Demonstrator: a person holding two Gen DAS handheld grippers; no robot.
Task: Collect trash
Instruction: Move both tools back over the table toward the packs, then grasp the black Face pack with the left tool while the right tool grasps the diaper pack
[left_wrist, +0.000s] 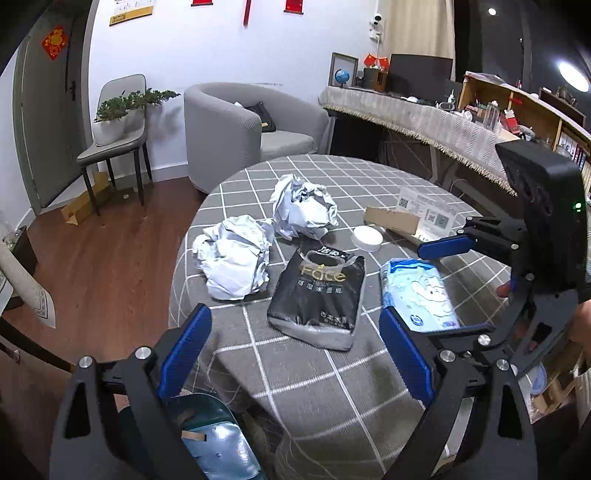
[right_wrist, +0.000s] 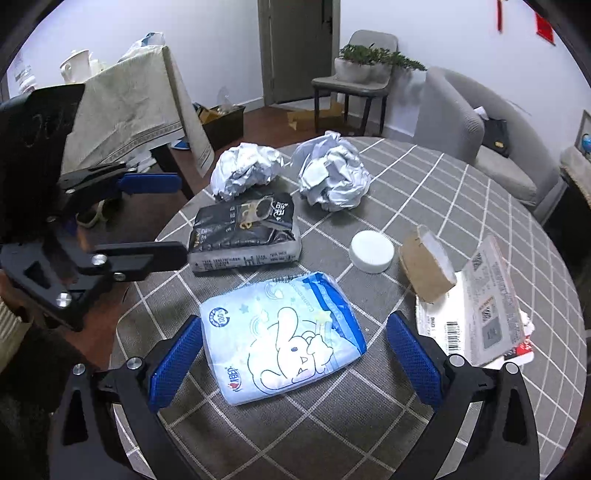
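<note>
**Op:** Between my right gripper's (right_wrist: 293, 363) blue pads lies the light-blue tissue pack (right_wrist: 282, 338), flat on the checked tablecloth (right_wrist: 443, 206). Jaws spread wide, neither pad touching it, nothing held.

**Log:** Left side?

**Op:** My left gripper (left_wrist: 295, 354) is equally wide open and empty, hovering over the near table edge. At 12 o'clock from it, just ahead, sits the black tissue pack (left_wrist: 317, 295); the blue pack (left_wrist: 421, 291) is at 2 o'clock, beside the right pad.

**Log:** Trash positions?

**Op:** In the left wrist view, one crumpled paper ball (left_wrist: 234, 256) at 11 o'clock, touching the black pack's far-left corner or just beside it, cannot tell which. A second ball (left_wrist: 304, 208) at 12 o'clock, farther out. White round lid (left_wrist: 366, 239) at 1 o'clock, near a torn cardboard piece (left_wrist: 393, 219).

**Log:** From the right wrist?

**Op:** Lid (right_wrist: 372, 251) at 1 o'clock, cardboard (right_wrist: 426, 269) just beside it, printed shipping label (right_wrist: 480, 317) at 3 o'clock. Both balls (right_wrist: 245, 171) (right_wrist: 332, 175) at 12 o'clock, far side.

**Log:** Bin?

**Op:** A teal container (left_wrist: 214, 439) shows low at 7 o'clock, beneath the table edge.
</note>
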